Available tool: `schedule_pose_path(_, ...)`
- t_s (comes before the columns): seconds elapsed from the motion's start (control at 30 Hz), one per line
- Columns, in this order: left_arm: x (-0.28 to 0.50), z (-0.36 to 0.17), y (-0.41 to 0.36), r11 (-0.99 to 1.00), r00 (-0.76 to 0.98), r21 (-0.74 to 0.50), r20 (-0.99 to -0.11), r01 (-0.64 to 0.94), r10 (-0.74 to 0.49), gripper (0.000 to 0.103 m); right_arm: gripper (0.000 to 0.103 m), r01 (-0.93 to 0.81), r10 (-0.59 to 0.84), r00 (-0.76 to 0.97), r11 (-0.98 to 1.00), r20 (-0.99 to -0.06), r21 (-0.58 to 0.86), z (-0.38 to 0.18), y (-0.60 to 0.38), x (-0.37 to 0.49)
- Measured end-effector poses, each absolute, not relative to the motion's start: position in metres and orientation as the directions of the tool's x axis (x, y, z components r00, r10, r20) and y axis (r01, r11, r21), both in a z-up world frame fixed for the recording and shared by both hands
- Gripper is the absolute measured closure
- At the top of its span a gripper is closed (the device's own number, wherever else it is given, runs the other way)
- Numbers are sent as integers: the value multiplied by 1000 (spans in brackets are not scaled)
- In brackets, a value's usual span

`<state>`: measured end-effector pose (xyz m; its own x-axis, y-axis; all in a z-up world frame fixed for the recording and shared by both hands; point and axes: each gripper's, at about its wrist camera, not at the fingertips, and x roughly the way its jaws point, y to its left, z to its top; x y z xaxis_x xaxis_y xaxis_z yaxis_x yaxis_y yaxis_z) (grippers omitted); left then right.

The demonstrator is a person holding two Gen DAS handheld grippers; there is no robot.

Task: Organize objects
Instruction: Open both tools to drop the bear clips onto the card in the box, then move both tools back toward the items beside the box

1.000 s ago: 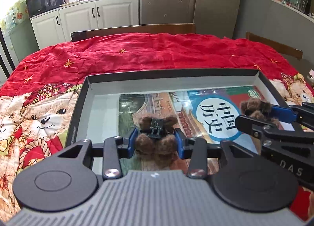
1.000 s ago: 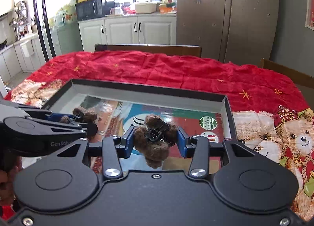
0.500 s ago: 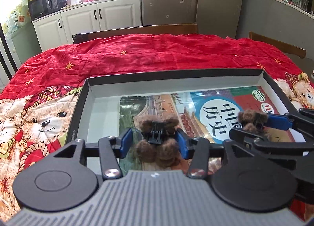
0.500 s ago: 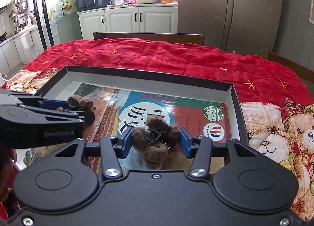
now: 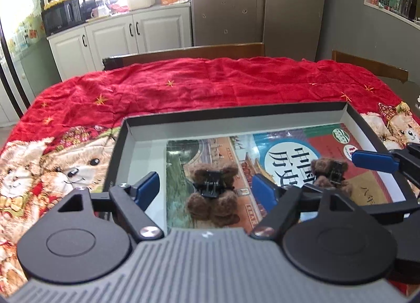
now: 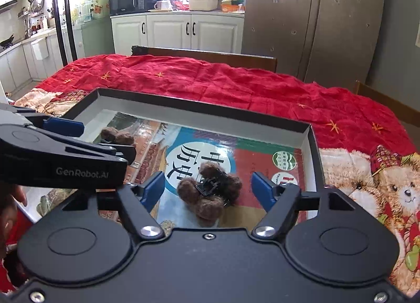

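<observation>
My left gripper (image 5: 208,190) and right gripper (image 6: 208,188) have just spread, dropping both fuzzy brown bear hair clips (image 5: 212,194) (image 6: 208,192) into the shallow black cardboard box (image 5: 236,115); next I'd lift clear.

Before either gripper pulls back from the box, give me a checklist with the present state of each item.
1. Left gripper let go: ok; its jaws have just been opening and the blue pads stand clear of the left bear hair clip.
2. Right gripper let go: ok; jaws have just been opening, pads clear of the right bear hair clip.
3. Both clips inside the black box: ok; each lies on the book in it.
4. Clips apart from each other: ok.
5. Grippers clear of each other: cannot tell; the left gripper's fingers overlap the right gripper in the left wrist view.
</observation>
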<state>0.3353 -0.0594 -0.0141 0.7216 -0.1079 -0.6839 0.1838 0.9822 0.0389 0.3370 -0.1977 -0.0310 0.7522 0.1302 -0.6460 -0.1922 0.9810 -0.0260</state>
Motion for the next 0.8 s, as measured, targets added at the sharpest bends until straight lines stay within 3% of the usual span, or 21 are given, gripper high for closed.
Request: schedule_pose_path(0.8, 235, 33, -32, 979, 795, 68, -596, 194, -116, 14, 33, -216, 168, 789, 976, -591, -10, 29, -202, 224)
